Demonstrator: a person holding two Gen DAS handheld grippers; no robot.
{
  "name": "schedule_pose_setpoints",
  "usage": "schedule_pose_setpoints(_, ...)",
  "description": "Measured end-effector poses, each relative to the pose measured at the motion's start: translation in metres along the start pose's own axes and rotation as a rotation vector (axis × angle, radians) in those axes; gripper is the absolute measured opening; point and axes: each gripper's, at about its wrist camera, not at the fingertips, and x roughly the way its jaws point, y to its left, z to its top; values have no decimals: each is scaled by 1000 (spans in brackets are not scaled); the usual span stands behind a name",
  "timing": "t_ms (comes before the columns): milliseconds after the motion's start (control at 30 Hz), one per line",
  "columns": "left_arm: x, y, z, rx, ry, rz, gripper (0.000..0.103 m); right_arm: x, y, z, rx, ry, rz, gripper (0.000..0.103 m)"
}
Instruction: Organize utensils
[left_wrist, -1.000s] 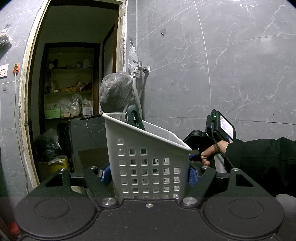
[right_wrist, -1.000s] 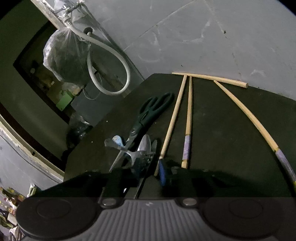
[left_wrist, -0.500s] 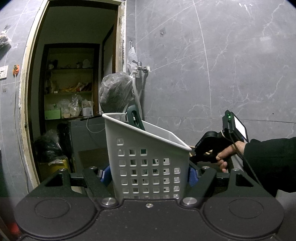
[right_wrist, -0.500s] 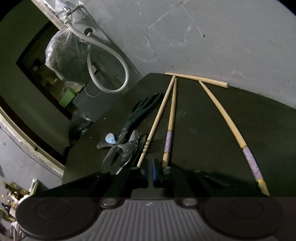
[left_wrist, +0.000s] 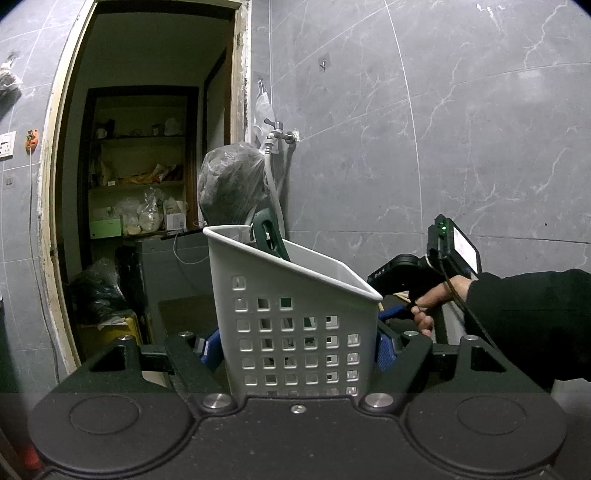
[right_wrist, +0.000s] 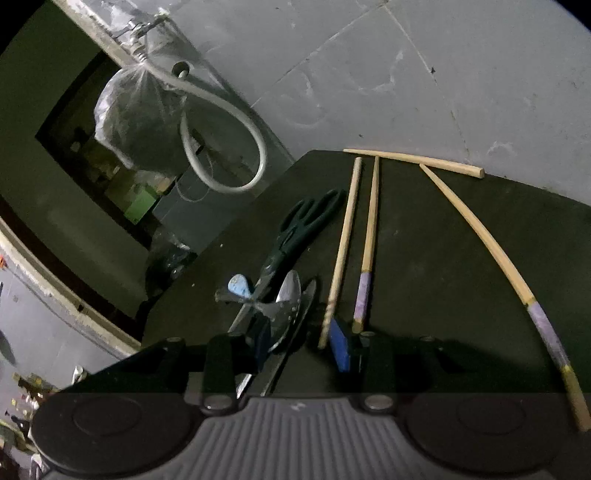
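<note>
While the left gripper (left_wrist: 297, 345) clamped the white perforated plastic basket (left_wrist: 291, 314), a dark green scissor handle (left_wrist: 267, 236) stood in it. On the black tabletop (right_wrist: 443, 258) lay four wooden chopsticks (right_wrist: 369, 236) beside green-handled scissors (right_wrist: 299, 229). The right gripper (right_wrist: 301, 343), its jaws just opening, straddled one chopstick's tip and a metal spoon (right_wrist: 286, 299), pressing neither.

A home utility or wash area next to a pantry. Large grey marble-look wall tiles (left_wrist: 461, 140) cover the walls, a metal wall tap (left_wrist: 277, 136) feeds a looping white hose (right_wrist: 236, 125), and a rough unfinished doorway (left_wrist: 147, 110) opens onto cluttered wooden storage shelves (left_wrist: 140, 184) stacked with bags and boxes. A dark tabletop (right_wrist: 443, 258) stands against the tiles.
</note>
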Motion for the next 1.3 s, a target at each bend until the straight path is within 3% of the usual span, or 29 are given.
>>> schedule_pose_setpoints(133,-1,0,0,0,0,0,77,6,-3,3,47,-15,-10,38)
schedule_pose_setpoints(300,0,0,0,0,0,0,77,13,-8,3,102,-11,-21,23)
schedule_pose_setpoints(400,0,0,0,0,0,0,77,12,-6,4,87,-37,-21,7)
schedule_pose_setpoints(567,0,0,0,0,0,1,77,3,-1,8,37,-87,-21,4)
schedule_pose_setpoints(833,0,0,1,2,1,0,77,-21,16,18,-139,-161,-3,2)
schedule_pose_setpoints(1033,0,0,1,2,1,1,77,-44,43,25,-346,-250,15,2)
schedule_pose_setpoints(1300,1,0,-1,5,1,4,78,-75,71,9,-590,-322,97,2)
